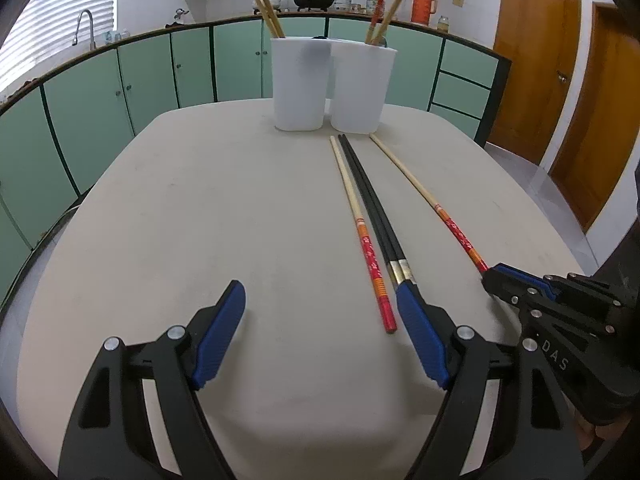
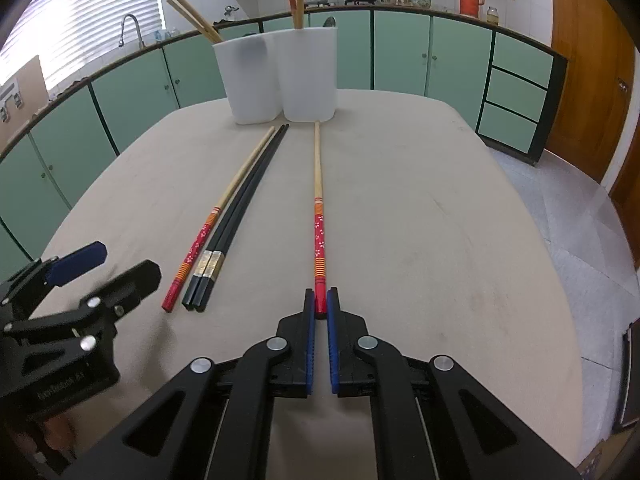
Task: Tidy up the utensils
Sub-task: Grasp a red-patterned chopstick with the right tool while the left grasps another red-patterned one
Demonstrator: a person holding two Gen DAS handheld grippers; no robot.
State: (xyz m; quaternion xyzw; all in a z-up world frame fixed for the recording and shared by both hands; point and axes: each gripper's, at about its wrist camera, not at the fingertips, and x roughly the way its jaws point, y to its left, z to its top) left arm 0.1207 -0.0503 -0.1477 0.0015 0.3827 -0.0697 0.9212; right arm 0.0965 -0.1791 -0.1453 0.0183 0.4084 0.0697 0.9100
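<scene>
Beige tabletop [image 2: 420,208] fills both views, with green kitchen cabinets [image 1: 100,92] behind it. Nearest, the right gripper [image 2: 321,300] is seen clamped on the red butt end of a lone red-handled chopstick [image 2: 318,208], which lies flat and points straight toward the cups. The left gripper [image 1: 320,320] is held wide apart with nothing between its pads; its right pad sits just beside the ends of the other sticks.

Those are a second red-handled chopstick [image 1: 362,232] and a pair of black chopsticks [image 1: 374,208], laid side by side and touching. The red-handled ones are pale wood toward the tip, with orange bands and a white flower pattern on the red part; the black ones carry a metallic band near the butt.

Such sticks are judged light, stiff and thin, and likely to pivot or slip when pinched at the very end; a hold slightly further up the painted handle would be steadier.

Farthest, two white cups [image 1: 300,80] stand touching at the table's far edge, already holding plain wooden and red-handled chopsticks.
</scene>
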